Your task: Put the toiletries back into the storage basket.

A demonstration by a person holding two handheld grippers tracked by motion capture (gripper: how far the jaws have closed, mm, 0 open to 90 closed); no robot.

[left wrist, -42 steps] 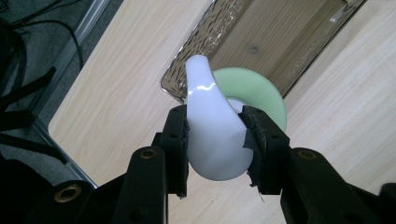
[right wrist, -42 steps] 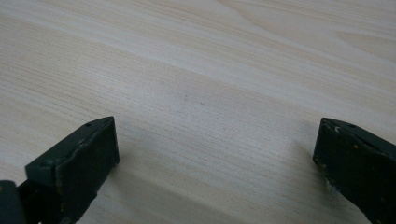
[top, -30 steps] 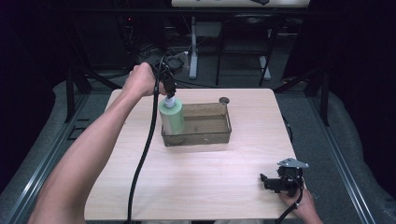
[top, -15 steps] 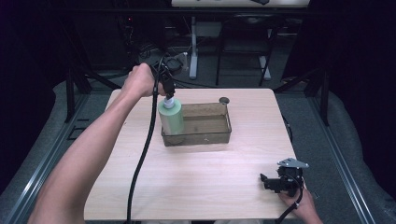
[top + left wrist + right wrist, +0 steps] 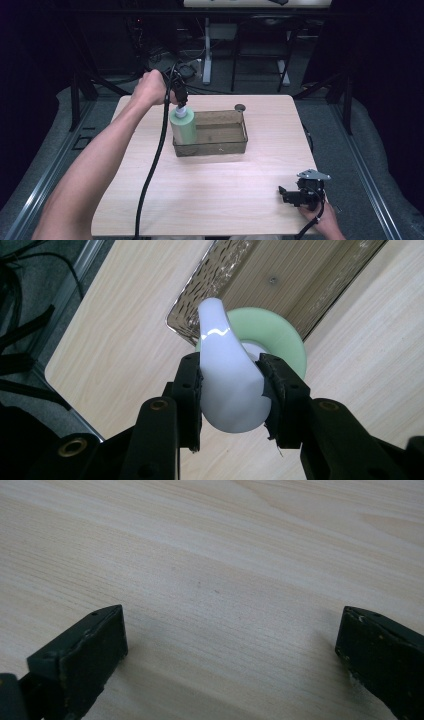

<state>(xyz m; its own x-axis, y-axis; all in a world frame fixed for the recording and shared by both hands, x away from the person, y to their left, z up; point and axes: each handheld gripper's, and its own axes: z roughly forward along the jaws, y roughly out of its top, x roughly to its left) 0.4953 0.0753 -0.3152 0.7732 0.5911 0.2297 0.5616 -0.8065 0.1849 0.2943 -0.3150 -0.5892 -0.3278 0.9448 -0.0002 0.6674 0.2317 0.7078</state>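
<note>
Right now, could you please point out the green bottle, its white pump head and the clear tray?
green bottle (image 5: 183, 131), high view, on its side wall.
white pump head (image 5: 227, 375), left gripper view, on its glossy top.
clear tray (image 5: 222, 149), high view, on its near wall.

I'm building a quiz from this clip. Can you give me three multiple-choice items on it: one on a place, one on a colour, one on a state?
1. Where does the bottle stand?
A. at the tray's left end
B. at the table's near right corner
C. on the floor

2. What colour is the bottle's body?
A. red
B. pale green
C. black

3. How do the right gripper's jaws stand?
A. shut on the bottle
B. shut on a cloth
C. open over bare table

Answers: 1 A, the high view shows it at the left end of the tray. 2 B, green under a white top that the left gripper clamps. 3 C, the right gripper view shows the jaws wide apart with wood between them.
</note>
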